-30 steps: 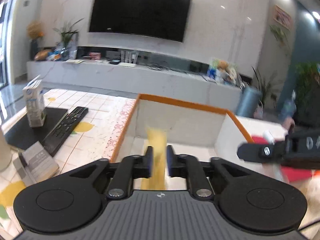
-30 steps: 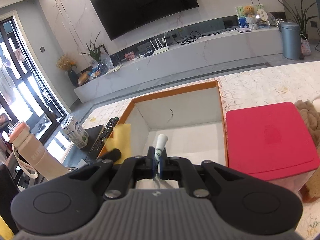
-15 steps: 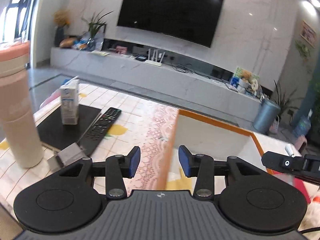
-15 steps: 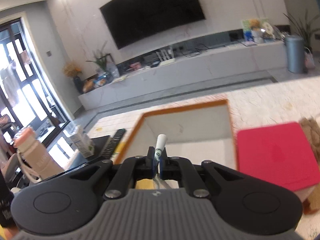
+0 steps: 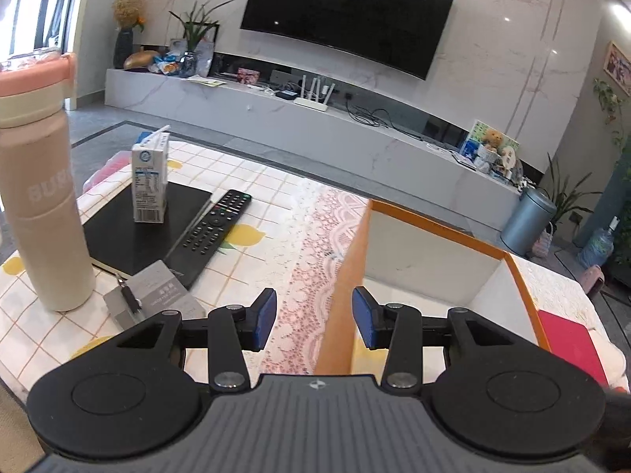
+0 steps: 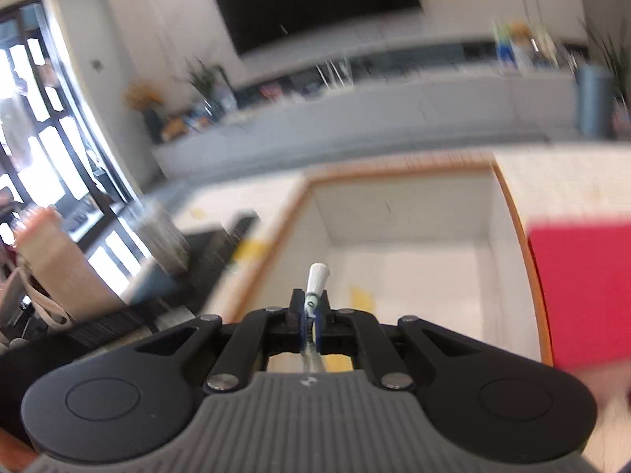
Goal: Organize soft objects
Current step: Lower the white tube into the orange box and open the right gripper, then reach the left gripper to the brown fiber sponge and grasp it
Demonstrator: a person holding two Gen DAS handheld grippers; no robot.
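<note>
A box with an orange rim (image 5: 434, 222) and white inside stands on the table. A yellow soft piece (image 6: 361, 295) lies on its floor, and a corner of it (image 5: 361, 356) shows below my left gripper. My left gripper (image 5: 313, 317) is open with nothing between its blue pads (image 5: 265, 317), and it hovers over the box's left wall. My right gripper (image 6: 311, 317) is shut on a thin tube with a white cap (image 6: 317, 276), held above the near part of the box (image 6: 398, 169). The right wrist view is motion-blurred.
Left of the box sit a tall pink bottle (image 5: 39, 181), a milk carton (image 5: 150, 181) on a black pad (image 5: 130, 228), a remote (image 5: 213, 232) and a grey card holder (image 5: 157, 291). A red lidded container (image 6: 583, 291) stands right of the box.
The yellow piece left my left gripper's jaws and now lies in the box. That gripper opened and drew back leftward. My right gripper moved in over the box, still holding the tube.
</note>
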